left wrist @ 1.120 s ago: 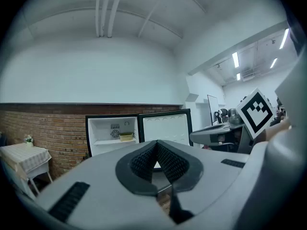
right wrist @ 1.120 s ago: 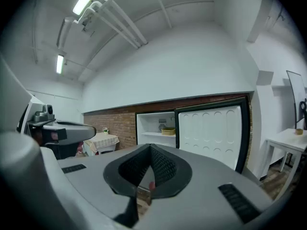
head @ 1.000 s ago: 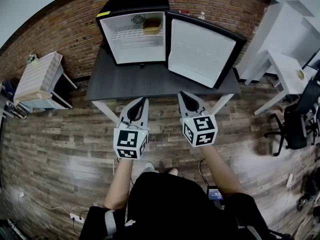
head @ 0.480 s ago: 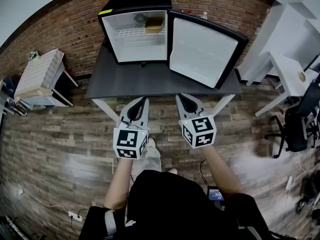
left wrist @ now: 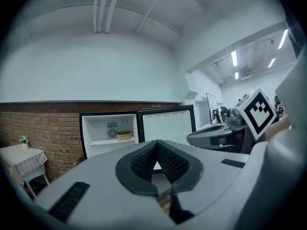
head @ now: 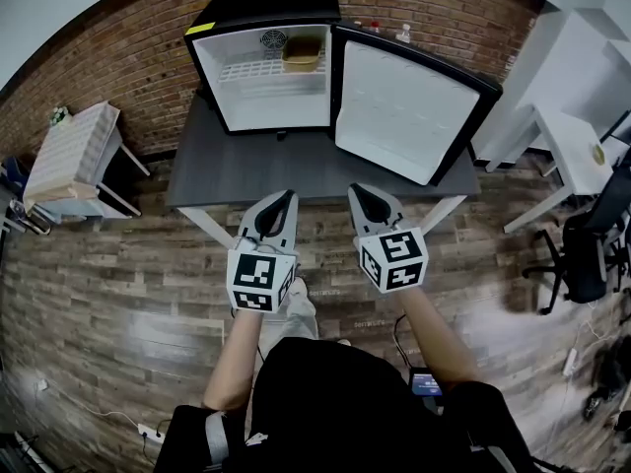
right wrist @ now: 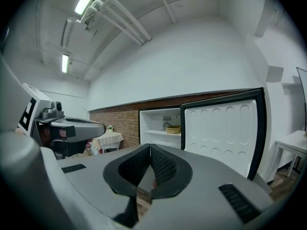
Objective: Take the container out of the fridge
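Inside the fridge (head: 264,101), on its upper shelf (head: 251,69), the container (head: 301,51) is seen, well apart from both tools. The left tool (head: 284,198) and the right tool (head: 358,191) are held short of the worktop (head: 246,166), each with jaws pressed together and nothing gripped between them.

This looks like an office or studio workroom set up for testing rather than a home. A mini fridge (head: 266,3) stands on a dark table (head: 256,170) at 12 o'clock against a bare brick wall (head: 118,47). White desks (head: 567,136) and a black office chair (head: 582,254) fill the 3 o'clock side. A cloth-covered side table (head: 69,151) sits at 10 o'clock. Wood planks cover the floor (head: 118,294). Tube lights (right wrist: 86,1) and exposed pipes (right wrist: 124,18) run overhead.
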Demonstrator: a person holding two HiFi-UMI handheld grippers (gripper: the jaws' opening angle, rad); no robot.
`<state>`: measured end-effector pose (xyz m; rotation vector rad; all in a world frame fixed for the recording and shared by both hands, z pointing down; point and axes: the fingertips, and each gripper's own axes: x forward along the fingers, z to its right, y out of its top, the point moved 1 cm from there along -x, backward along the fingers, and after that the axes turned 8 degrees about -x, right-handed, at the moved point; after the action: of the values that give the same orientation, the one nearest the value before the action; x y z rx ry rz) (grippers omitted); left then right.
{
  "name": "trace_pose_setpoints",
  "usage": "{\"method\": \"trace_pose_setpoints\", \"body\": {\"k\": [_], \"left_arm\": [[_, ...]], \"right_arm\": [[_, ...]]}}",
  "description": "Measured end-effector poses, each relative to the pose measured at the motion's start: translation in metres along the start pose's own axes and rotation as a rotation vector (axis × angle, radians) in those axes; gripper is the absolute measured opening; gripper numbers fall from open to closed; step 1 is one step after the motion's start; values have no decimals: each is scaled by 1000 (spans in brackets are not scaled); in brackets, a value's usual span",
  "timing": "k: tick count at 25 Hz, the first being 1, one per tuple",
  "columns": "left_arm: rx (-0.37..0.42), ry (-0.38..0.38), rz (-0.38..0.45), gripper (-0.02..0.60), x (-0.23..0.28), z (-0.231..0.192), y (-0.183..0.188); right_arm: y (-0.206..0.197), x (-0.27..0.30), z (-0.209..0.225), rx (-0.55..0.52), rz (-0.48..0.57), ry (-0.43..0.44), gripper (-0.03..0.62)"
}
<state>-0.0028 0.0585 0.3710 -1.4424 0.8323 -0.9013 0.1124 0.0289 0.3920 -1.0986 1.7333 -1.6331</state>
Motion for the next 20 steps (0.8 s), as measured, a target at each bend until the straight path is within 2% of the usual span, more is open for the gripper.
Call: {"method": "trace_pose_setpoints", "body": {"k": [11, 20], "left_arm": [[-8, -11, -28, 14, 82, -63, 3], [-42, -17, -44, 14, 134, -125, 3]], "right_arm": [[0, 98, 44, 35, -45, -23, 40], [10, 174, 58, 43, -64, -24, 40]]}}
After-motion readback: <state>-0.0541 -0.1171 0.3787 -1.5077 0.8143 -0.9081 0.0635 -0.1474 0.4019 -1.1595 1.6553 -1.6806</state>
